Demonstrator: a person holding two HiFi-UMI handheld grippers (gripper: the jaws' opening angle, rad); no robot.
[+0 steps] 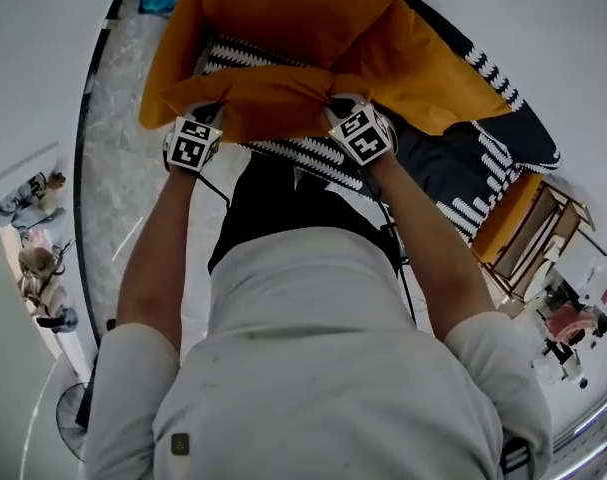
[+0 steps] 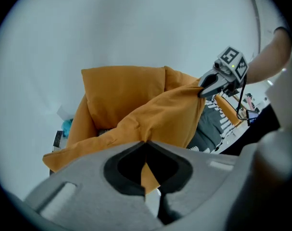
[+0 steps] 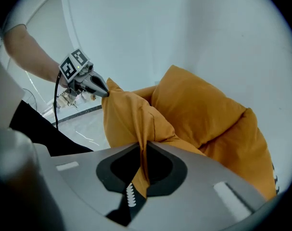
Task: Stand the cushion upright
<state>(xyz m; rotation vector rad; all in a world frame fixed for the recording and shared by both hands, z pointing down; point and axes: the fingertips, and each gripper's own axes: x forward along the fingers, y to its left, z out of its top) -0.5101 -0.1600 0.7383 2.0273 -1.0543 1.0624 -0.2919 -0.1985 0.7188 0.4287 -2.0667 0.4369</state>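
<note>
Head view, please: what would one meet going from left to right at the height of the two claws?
Marble floor → left claw → orange cushion, pinched by both claws → right claw → black-and-white patterned cover → wooden side table.

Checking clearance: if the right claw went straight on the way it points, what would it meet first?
The orange cushion: the right claw is shut on its edge, and bunched fabric lies directly ahead.
</note>
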